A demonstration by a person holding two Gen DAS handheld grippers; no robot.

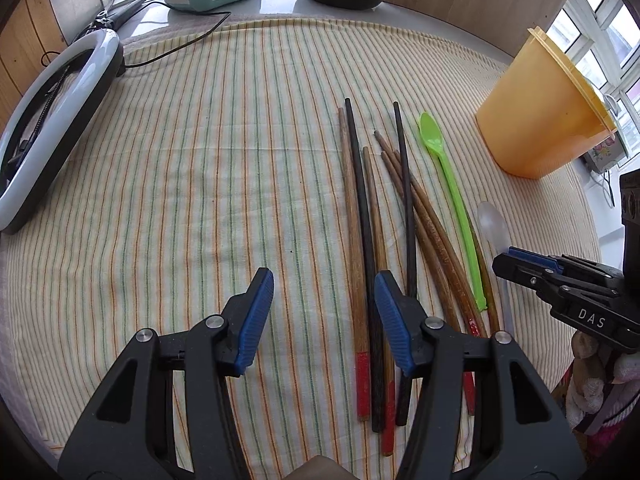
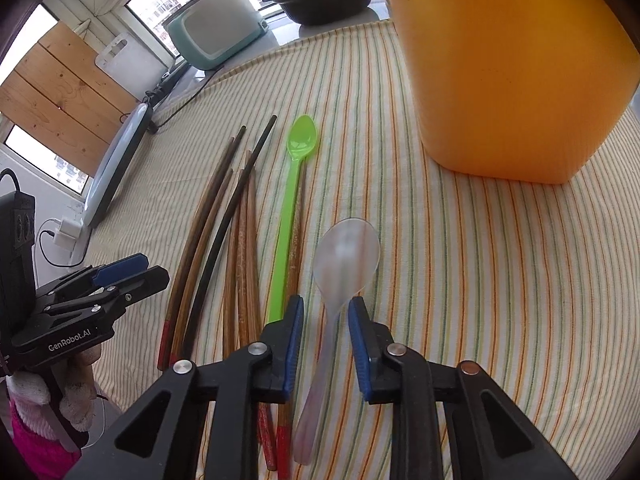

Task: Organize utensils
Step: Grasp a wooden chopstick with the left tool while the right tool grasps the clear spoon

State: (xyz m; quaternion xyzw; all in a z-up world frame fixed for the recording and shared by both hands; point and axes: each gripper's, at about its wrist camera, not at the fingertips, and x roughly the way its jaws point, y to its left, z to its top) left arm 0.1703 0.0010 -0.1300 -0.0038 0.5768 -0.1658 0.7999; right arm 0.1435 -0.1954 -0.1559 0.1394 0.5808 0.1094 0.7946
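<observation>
The right gripper (image 2: 325,338) stood parted astride the neck of the clear spoon (image 2: 347,254), which lay on the striped cloth (image 2: 500,280) beside the green spoon (image 2: 294,184), near the orange container (image 2: 504,72); the left gripper (image 1: 324,316) hung released over the chopsticks (image 1: 362,216); advised: close squarely on the neck, lift level.
</observation>
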